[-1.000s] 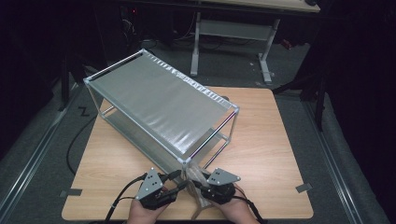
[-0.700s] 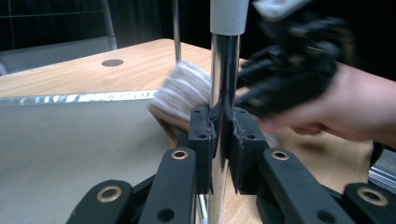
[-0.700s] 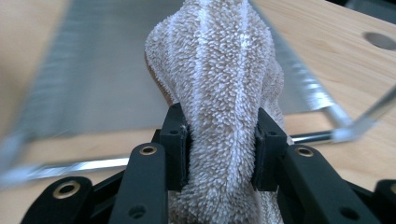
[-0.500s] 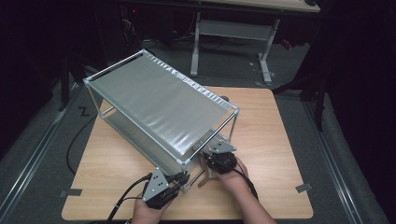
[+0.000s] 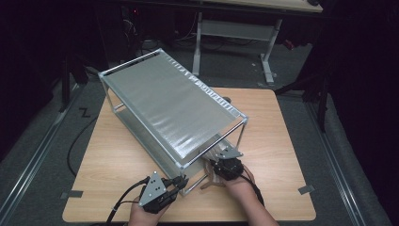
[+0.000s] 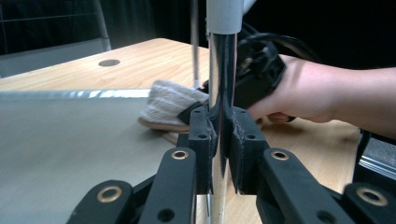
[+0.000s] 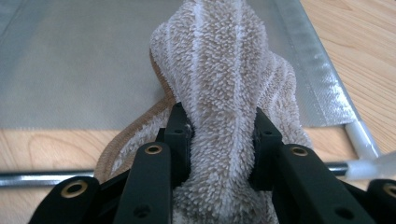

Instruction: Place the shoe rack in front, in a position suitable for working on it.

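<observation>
Bracing the shelf rack [image 5: 174, 113] with my left gripper [image 5: 175, 183]: its jaws are clamped on the chrome corner post [image 6: 219, 112] at the rack's near corner, about 6 o'clock on the tabletop [image 5: 282, 141]. In the left gripper view, the pads [image 6: 201, 140] are sitting tight on both sides of the post, no gap.

My right gripper [image 5: 217, 165] is holding the striped terry cloth [image 7: 224, 84], jaws squeezing a bunched fold of it and having just been closing down further on it. The cloth is sitting at the near end of the lower shelf [image 7: 79, 60], roughly 5 o'clock from the rack's middle, partly on the grey shelf liner and partly hanging over the front rail [image 7: 42, 178] onto the wood. In the left gripper view I'm seeing the same cloth [image 6: 168, 105] just behind the post, with the right hand [image 6: 299, 93] beside it.

Step in hand, as I'm reading it: wiping down the lower shelf, with the rack pinned so it isn't sliding. The cloth is only at the shelf's near edge, so most of the surface is looking undone.

Next move is calling for pushing the cloth along the liner toward 11 o'clock, keeping it pressed flat and the gripper low enough to clear the upper shelf [image 5: 155, 89]. Left grip needs to be holding firm against that push. Watching for the cloth snagging on the rail or slipping out of the jaws, since only a fold is being held.
</observation>
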`<state>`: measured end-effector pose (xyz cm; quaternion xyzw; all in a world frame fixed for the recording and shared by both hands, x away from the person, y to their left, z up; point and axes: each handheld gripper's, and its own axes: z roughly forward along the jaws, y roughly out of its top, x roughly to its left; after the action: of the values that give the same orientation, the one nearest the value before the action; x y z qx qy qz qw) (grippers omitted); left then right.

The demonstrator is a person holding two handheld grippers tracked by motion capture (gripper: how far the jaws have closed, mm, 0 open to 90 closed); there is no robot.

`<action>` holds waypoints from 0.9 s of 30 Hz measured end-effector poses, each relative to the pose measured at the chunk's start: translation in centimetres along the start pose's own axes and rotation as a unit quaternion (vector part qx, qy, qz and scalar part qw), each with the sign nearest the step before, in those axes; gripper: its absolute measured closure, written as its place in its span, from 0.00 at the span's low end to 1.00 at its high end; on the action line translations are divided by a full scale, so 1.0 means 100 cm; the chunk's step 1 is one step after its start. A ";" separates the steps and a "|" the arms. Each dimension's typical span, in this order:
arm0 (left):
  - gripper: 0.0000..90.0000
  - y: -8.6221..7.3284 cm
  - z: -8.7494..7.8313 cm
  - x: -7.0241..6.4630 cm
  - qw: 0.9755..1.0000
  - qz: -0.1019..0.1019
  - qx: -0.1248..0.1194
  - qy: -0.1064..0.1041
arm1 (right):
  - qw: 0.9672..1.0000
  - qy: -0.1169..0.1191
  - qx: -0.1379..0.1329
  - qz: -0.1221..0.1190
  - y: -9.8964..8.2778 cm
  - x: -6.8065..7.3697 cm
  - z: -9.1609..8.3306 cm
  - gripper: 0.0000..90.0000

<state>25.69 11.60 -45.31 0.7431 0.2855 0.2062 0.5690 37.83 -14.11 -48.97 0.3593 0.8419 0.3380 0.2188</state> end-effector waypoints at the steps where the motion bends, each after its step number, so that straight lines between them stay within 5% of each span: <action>1: 0.89 0.000 0.000 0.001 1.000 -0.002 -0.001 0.002 | 1.000 -0.002 -0.002 -0.001 -0.002 -0.001 -0.001 0.75; 10: 0.89 -0.001 0.000 0.004 1.000 -0.013 -0.007 0.008 | 1.000 -0.013 -0.011 0.015 -0.016 -0.013 -0.015 0.74; 13: 0.89 -0.001 0.000 0.003 1.000 -0.012 -0.006 0.006 | 0.999 -0.013 -0.046 0.025 -0.021 -0.014 -0.030 0.72; 15: 0.89 -0.002 0.001 0.002 1.000 -0.012 -0.006 0.002 | 0.996 0.007 -0.071 0.045 -0.025 -0.012 -0.042 0.71; 18: 0.89 -0.001 0.005 -0.001 1.000 -0.010 -0.009 -0.005 | 0.994 0.041 -0.091 0.040 -0.025 -0.002 -0.054 0.70; 24: 0.89 0.000 0.012 -0.005 1.000 -0.006 -0.012 -0.018 | 0.991 0.119 -0.066 -0.002 -0.027 0.040 -0.044 0.57; 27: 0.89 -0.001 0.012 -0.004 1.000 -0.006 -0.014 -0.023 | 0.989 0.128 -0.070 -0.004 -0.026 0.046 -0.046 0.48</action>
<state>26.13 10.45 -45.73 0.7376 0.2742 0.1897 0.5872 30.85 -13.95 -48.32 0.2934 0.8387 0.4384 0.1356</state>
